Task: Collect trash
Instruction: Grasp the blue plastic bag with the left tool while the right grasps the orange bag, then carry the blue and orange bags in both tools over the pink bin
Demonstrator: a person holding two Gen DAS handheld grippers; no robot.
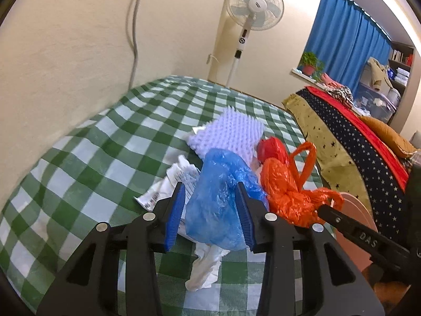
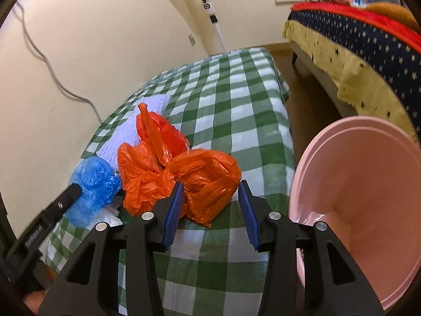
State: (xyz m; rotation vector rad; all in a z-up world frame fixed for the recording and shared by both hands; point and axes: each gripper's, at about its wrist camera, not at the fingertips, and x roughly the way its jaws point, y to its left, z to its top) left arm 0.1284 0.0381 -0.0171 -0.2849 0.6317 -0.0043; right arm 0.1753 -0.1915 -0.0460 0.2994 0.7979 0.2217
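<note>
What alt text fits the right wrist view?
The right gripper, open, straddles an orange bag on a green-checked table. A pink bin stands right; a blue bag lies left.

Raised letters "DAS" on the black plastic finger of the right gripper (image 1: 365,235), seen at the lower right of the left wrist view. Small pale lettering along the black plastic finger of the left gripper (image 2: 35,230) in the right wrist view, too blurred to read for sure. Dark printed lines, maybe a bar code, on the crumpled white paper slip (image 1: 158,194) lying on the green and white checked cloth (image 1: 86,158); too small to read. Tiny marks on the book spines on the dark shelf (image 1: 400,55), not readable.
</note>
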